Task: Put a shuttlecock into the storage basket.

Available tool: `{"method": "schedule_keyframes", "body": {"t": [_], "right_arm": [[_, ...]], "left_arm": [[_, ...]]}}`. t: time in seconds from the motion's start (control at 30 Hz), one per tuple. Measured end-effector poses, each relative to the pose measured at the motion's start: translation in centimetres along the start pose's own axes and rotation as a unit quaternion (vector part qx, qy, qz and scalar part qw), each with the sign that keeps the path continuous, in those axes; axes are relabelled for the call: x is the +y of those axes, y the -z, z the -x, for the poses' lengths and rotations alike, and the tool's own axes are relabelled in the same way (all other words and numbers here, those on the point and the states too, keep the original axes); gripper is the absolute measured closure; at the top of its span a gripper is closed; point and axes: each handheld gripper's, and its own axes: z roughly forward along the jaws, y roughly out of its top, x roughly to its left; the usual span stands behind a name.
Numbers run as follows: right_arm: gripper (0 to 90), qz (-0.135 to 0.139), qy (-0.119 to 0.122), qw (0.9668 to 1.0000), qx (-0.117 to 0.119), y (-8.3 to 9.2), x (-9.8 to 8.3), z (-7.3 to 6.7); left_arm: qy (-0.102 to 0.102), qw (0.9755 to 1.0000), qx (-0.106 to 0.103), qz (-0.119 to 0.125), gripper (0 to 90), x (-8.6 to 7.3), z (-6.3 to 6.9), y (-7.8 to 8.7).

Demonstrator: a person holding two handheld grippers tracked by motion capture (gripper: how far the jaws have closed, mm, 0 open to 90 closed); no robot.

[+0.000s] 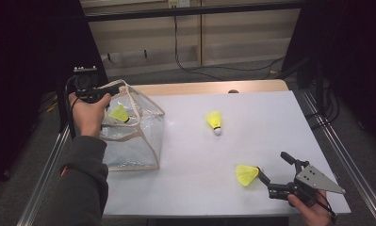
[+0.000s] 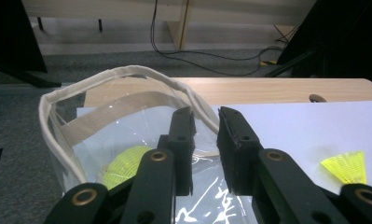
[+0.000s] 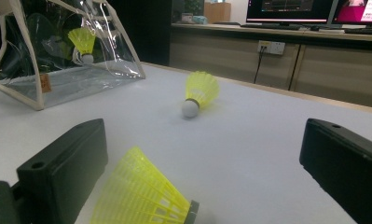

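- The right gripper (image 1: 270,176) stands wide, jaws either side of a yellow shuttlecock (image 3: 141,196) lying on the table, not yet pressing it.
- The left gripper (image 2: 204,123) is narrow, a slim gap between its jaws, nothing in them, above the clear bag's (image 1: 134,136) rim; a shuttlecock (image 1: 119,114) sits inside.
- Risks: I judge the light cone could skid or crush if squeezed off-centre; the soft bag mouth may sag.
- A third shuttlecock (image 1: 215,121) lies mid-table.
- White table (image 1: 251,141), wooden edge, dim room, cables behind.
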Motion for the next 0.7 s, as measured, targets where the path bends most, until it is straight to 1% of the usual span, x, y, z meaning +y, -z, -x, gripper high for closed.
{"method": "schedule_keyframes", "body": {"t": [0.2,0.3,0.37,0.53,0.6,0.7], "right_arm": [[0.8,0.000,0.000,1.0000,0.000,0.0,0.0,0.0],[0.8,0.001,0.000,1.0000,-0.001,0.0,0.0,0.0],[0.8,0.000,0.000,1.0000,-0.001,0.0,0.0,0.0],[0.8,0.000,0.001,1.0000,-0.001,0.0,0.0,0.0],[0.8,0.001,0.001,1.0000,-0.002,0.0,0.0,0.0],[0.8,0.001,0.000,1.0000,-0.001,0.0,0.0,0.0]], "left_arm": [[0.003,0.9998,-0.021,0.003,72.0,0.0,0.4,0.3],[0.001,0.9995,-0.033,0.004,69.2,0.0,0.7,0.6],[0.004,0.9992,-0.040,0.008,67.3,0.0,0.9,0.7],[0.003,0.9980,-0.061,0.014,63.0,0.0,1.6,1.1],[-0.003,0.9975,-0.069,0.012,61.3,0.0,1.9,1.3],[-0.003,0.9966,-0.082,0.006,55.4,0.0,2.3,1.4]]}}
